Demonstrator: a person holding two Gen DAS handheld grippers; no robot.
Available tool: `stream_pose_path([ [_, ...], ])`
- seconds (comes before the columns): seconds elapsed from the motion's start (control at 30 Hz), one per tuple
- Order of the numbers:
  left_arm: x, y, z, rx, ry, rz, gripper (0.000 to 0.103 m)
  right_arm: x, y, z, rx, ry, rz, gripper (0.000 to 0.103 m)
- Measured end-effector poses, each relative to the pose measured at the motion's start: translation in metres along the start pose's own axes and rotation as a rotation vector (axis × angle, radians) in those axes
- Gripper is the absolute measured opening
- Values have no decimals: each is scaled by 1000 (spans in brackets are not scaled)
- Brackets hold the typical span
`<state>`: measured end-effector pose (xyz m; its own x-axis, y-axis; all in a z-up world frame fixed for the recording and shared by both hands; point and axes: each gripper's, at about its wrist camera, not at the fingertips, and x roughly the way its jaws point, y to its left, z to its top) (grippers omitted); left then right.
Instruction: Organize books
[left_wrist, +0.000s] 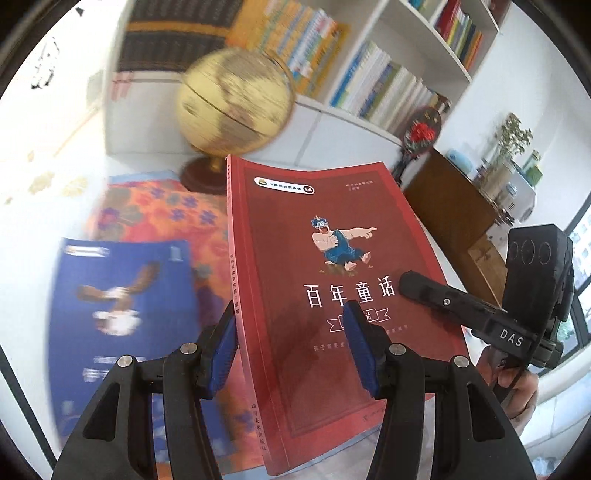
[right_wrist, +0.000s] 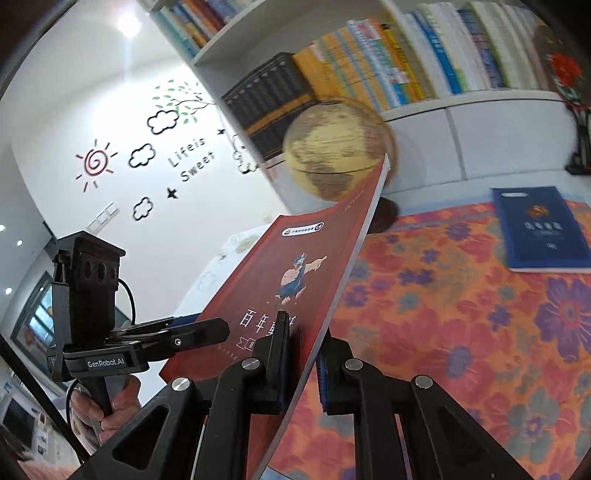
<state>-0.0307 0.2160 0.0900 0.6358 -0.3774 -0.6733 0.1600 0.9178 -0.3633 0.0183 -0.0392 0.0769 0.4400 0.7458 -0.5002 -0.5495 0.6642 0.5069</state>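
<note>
White wall (right_wrist: 155, 92) with sun-and-cloud decals, white bookshelf (left_wrist: 373, 55).

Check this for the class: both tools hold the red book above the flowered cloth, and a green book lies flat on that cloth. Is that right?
One detail is wrong: the book lying flat is blue, not green, as the right wrist view shows. Both the left tool and right tool do hold the red book above the flowered cloth.

Red book (left_wrist: 332, 266) w/ matt paper cover; floral tablecloth (right_wrist: 461, 314) – woven cloth; globe (left_wrist: 232, 99) glossy, wood base.

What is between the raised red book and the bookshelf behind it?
A globe stands between the red book and the bookshelf, clearest in the right wrist view.
</note>
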Motion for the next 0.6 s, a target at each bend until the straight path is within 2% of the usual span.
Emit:
stream_pose_path([
  [0.17,-30,35,3,-47,-79,85,51,37,34,12,-47,32,32,13],
  [0.27,-39,64,1,-97,-100,123,52,64,54,11,-70,64,41,13],
  [0.6,-36,130,-27,-225,-66,174,51,138,83,-7,-88,172,63,13],
])
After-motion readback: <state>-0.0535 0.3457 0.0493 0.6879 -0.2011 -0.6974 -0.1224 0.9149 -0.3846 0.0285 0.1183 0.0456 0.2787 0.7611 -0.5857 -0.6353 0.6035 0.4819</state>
